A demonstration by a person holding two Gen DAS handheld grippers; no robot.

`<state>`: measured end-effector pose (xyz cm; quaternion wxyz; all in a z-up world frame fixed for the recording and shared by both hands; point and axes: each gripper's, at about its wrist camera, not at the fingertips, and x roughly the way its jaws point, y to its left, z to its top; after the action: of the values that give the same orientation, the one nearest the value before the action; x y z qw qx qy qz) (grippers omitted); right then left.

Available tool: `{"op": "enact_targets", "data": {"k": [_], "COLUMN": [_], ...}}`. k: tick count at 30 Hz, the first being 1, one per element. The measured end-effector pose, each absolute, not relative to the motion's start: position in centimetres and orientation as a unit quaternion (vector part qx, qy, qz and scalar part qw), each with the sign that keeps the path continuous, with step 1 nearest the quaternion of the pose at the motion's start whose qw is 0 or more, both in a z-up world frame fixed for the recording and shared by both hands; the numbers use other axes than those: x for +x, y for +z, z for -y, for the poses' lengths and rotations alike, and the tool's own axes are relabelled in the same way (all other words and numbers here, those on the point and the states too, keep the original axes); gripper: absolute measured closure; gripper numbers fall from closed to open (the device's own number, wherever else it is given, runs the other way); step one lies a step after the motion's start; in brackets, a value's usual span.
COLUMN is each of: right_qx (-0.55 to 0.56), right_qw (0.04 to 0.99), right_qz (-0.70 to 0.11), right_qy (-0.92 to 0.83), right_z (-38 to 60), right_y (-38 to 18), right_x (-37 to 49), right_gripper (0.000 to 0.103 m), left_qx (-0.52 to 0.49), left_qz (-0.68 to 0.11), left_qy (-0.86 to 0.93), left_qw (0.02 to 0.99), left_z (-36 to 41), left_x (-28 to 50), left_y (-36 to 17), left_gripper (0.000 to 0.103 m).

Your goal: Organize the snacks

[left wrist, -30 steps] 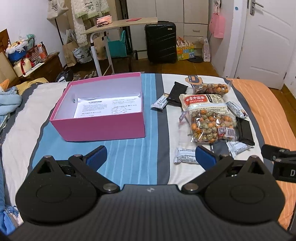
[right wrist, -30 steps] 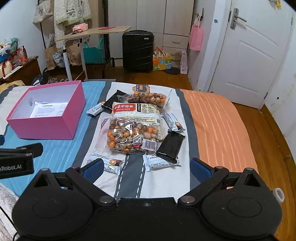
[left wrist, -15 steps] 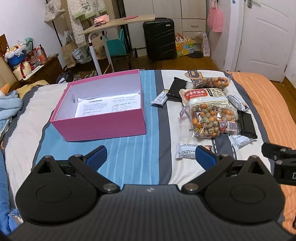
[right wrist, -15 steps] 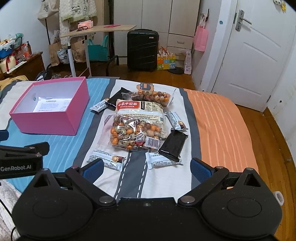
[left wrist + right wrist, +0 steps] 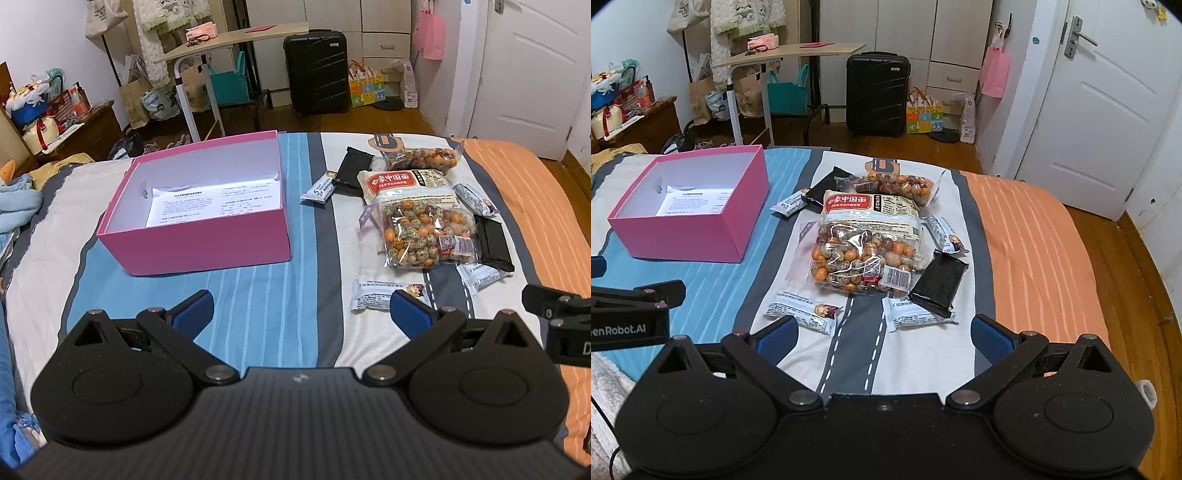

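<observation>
A bed (image 5: 258, 332) with a soft striped cover in blue, grey, white and orange carries everything. On its left half sits a rigid pink cardboard box (image 5: 207, 243), rectangular, open-topped, white inside, with a printed paper sheet (image 5: 214, 201) lying flat on its floor. On the white and grey stripes to the right of the box, toward the far edge of the bed, lie the snacks. The largest is a glossy clear bag of coated nuts (image 5: 864, 254), lumpy and pillow-shaped, with a red-labelled white top. A smaller clear nut bag (image 5: 901, 186) lies just behind it. Two flat matte black packets flank the pile, one at the far left (image 5: 825, 184), one at the near right (image 5: 940, 282). Slim white crinkled bar wrappers lie around: one nearest, left (image 5: 803, 312), one beside it (image 5: 916, 315).

The left gripper (image 5: 301, 310) hangs above the near blue stripes, its ribbed blue pads spread wide, holding nothing. The right gripper (image 5: 884, 338) is likewise spread wide over the nearest wrappers.
</observation>
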<state>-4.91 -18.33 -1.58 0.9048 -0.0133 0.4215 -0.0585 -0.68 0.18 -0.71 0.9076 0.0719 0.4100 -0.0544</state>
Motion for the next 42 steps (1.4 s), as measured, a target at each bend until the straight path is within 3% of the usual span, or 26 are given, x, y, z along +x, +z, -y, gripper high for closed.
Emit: {"op": "enact_targets", "data": {"k": [36, 42], "right_qx": [-0.008, -0.047], "right_qw": [0.902, 0.932], "right_qz": [-0.428, -0.358], "right_qy": [-0.062, 0.019], "right_z": [18.9, 19.4], "right_y": [-2.4, -1.7], "right_x": [-4.9, -5.7], "right_gripper": [0.002, 0.002], "left_qx": [0.069, 0.057], "left_qz": [-0.404, -0.392], "left_qy": [-0.062, -0.082], "left_qw": [0.910, 0.915], "left_z": [-0.2, 0.1], "left_x": [-1.4, -1.4], "left_y": [-0.3, -0.3], "left_gripper": [0.000, 0.000]}}
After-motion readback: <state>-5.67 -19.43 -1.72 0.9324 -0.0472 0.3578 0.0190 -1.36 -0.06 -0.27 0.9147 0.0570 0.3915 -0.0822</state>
